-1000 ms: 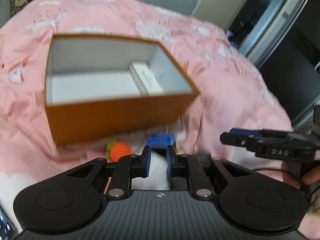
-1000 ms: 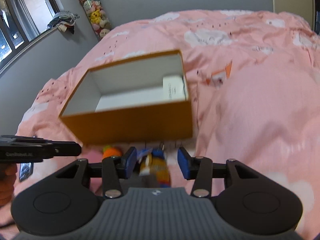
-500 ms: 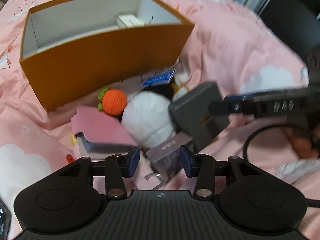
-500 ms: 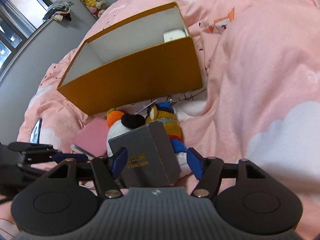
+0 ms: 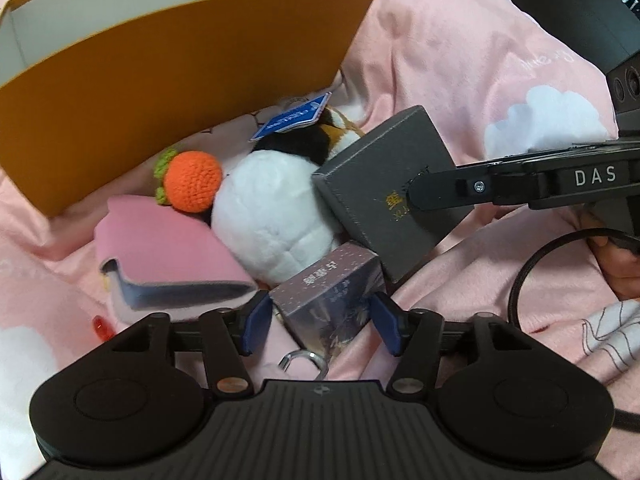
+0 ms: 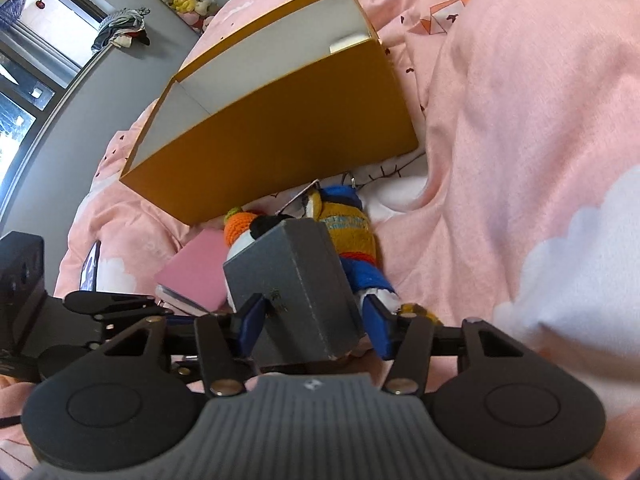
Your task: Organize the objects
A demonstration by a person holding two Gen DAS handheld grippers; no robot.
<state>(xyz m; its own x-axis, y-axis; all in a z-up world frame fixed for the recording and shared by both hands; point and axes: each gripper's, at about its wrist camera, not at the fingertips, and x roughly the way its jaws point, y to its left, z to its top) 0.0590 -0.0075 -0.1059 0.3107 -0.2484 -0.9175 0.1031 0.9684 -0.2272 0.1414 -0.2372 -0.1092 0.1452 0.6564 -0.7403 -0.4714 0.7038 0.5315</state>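
An open orange box [image 5: 180,68] [image 6: 280,136] with white inside lies on the pink bedspread. In front of it is a pile: an orange crocheted fruit [image 5: 194,180], a white plush toy [image 5: 276,208], a pink notebook [image 5: 160,248], a dark grey box [image 5: 376,188] [image 6: 292,280] and a small purple box [image 5: 332,292]. My left gripper [image 5: 320,326] is open, its fingers either side of the purple box. My right gripper [image 6: 316,322] is open, its fingers either side of the grey box; it also shows in the left wrist view [image 5: 412,192].
A knitted doll in orange and blue [image 6: 352,240] lies beside the grey box. A metal ring [image 5: 304,360] lies under the left gripper. A small white item [image 6: 346,42] sits inside the orange box. A wall and window [image 6: 24,92] are at the far left.
Both grippers have come down and forward from above the orange box to the pile. Both have opened wider, the left around the purple box, the right around the grey box.
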